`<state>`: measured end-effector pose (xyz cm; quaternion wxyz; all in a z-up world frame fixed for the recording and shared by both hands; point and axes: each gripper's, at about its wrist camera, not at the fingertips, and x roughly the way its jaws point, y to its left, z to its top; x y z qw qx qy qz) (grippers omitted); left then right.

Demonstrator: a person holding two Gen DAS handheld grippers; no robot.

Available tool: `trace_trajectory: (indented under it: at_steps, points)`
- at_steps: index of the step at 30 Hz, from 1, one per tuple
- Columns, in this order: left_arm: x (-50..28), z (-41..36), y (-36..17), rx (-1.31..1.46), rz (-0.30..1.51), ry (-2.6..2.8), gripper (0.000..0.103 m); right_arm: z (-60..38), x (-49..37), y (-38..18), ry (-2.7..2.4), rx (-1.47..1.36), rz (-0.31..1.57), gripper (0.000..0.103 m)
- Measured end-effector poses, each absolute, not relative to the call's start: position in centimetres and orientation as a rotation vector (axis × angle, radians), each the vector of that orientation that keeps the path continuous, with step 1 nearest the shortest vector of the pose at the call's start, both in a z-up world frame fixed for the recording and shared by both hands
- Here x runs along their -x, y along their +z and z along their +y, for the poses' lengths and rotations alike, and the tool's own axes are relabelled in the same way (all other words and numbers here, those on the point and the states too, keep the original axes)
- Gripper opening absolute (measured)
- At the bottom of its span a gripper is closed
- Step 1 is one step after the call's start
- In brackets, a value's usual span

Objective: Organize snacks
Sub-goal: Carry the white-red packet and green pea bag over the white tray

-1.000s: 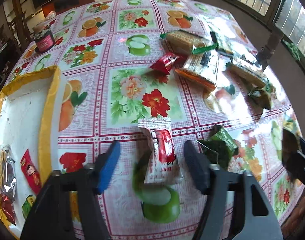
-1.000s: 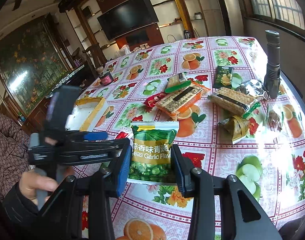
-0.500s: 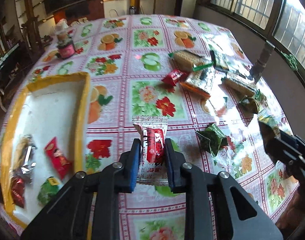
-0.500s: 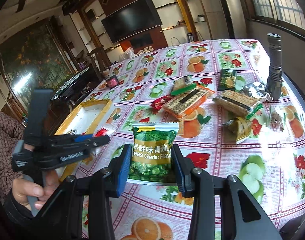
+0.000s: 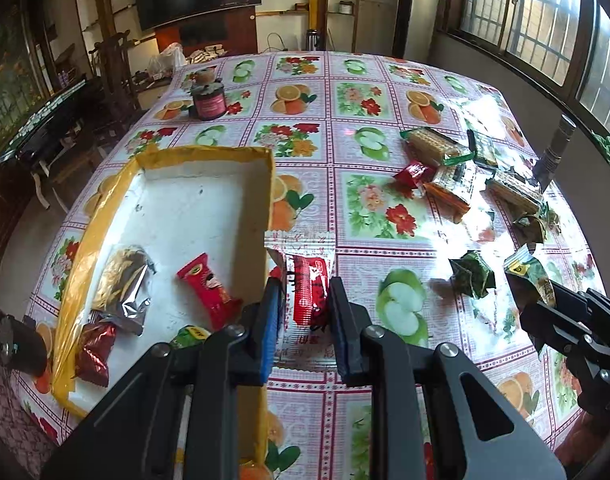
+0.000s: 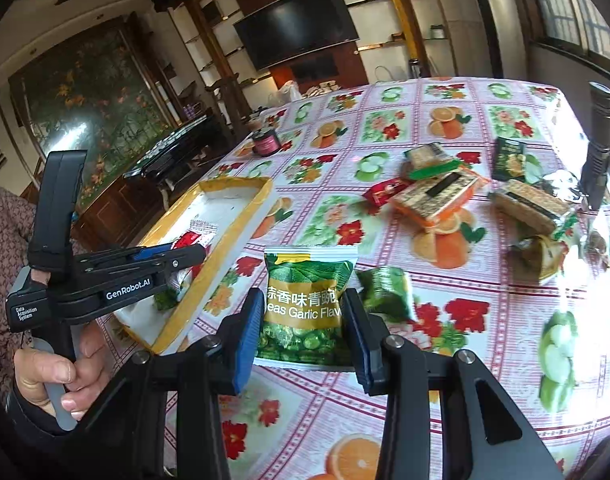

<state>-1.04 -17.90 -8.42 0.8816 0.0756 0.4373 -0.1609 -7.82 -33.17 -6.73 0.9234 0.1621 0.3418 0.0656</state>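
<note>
Now the left claw (image 5: 305, 304) has carried the red packet (image 5: 310, 292) beside the tray (image 5: 101, 216).

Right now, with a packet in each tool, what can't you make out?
- Left wrist view: yellow-rimmed white tray, near corner hidden behind left tool.
- Right wrist view: green garlic-pea packet, side edges covered by right tool pads.
- Right wrist view: red-and-white sachet, print too small.

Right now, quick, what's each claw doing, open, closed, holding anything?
Left claw: closed on the red and white snack packet, at the yellow-rimmed tray's edge.
Right claw: closed on the green garlic pea bag.
</note>
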Motion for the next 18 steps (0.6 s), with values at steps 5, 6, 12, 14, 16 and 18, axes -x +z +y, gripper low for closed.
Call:
trace_trajectory:
  at_steps: [5, 6, 12, 14, 16, 18]
  points:
    - [0.8, -16.8, -8.4, -0.144, 0.912, -0.32, 0.025, -32.0, 7.3, -6.6, 0.153, -0.316, 0.712, 0.04]
    - [0.8, -16.6, -8.4, -0.144, 0.91, -0.316, 0.025, -31.8, 7.2, -6.6, 0.155, -0.315, 0.714, 0.04]
    - [0.7, -15.1, -8.3, -0.128, 0.904, -0.296, 0.025, -30.7, 6.5, -6.6, 0.177, -0.296, 0.722, 0.04]
    - [0.5, -14.7, -8.4, -0.125, 0.906, -0.29, 0.025, -30.2, 6.1, -6.6, 0.189, -0.289, 0.723, 0.034]
    - [0.4, -14.3, -8.5, -0.119, 0.91, -0.287, 0.025, -29.7, 5.8, -6.6, 0.195, -0.276, 0.731, 0.032]
    - [0.2, -13.8, -8.6, -0.113, 0.914, -0.279, 0.025, -29.3, 5.4, -7.0, 0.183, -0.249, 0.747, 0.032]
